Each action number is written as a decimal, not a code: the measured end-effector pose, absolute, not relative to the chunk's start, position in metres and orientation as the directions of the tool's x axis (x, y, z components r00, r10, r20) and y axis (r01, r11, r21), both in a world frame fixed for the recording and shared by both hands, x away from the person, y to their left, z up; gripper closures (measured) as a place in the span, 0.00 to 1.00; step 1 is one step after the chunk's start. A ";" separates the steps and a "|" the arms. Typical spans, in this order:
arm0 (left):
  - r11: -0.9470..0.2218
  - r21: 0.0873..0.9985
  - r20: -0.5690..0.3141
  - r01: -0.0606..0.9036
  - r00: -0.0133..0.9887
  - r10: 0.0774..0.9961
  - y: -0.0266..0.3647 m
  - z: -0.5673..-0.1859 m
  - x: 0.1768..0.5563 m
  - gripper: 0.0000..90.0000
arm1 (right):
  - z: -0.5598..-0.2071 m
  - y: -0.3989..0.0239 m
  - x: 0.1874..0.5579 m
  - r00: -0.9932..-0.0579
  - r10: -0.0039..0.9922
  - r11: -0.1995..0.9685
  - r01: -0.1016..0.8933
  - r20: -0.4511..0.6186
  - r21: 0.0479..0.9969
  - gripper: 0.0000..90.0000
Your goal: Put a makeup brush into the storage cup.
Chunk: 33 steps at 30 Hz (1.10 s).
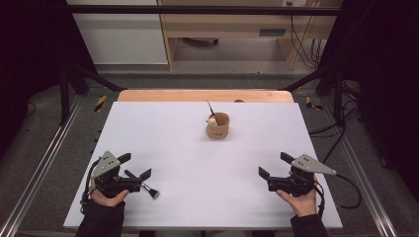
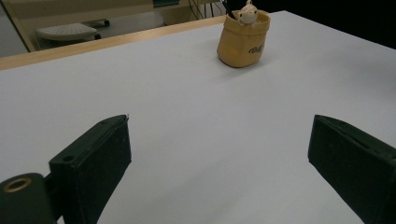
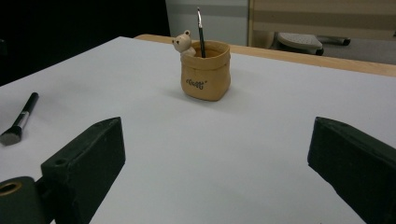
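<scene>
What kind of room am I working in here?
Probably a lab recording rig, not a home. A white table stands inside a black metal frame, loose cables trail across the floor behind it, and light wooden furniture lines the back wall.

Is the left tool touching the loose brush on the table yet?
Cannot tell. In the high view the brush lies under the left tool, its handle overlapped by the open jaws; no gap or contact shows plainly.

The white table carries a tan pot and a makeup brush.
</scene>
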<state>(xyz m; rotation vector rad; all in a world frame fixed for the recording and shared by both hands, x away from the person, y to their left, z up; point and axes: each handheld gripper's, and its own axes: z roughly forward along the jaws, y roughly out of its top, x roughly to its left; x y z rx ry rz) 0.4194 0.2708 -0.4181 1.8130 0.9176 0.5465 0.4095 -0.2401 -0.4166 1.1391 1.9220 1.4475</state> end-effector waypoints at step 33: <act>-0.437 0.793 -0.009 0.424 0.726 0.688 0.287 -0.436 0.431 0.06 | -0.414 -0.235 0.407 -0.555 0.826 0.115 0.334 0.096 0.936 0.04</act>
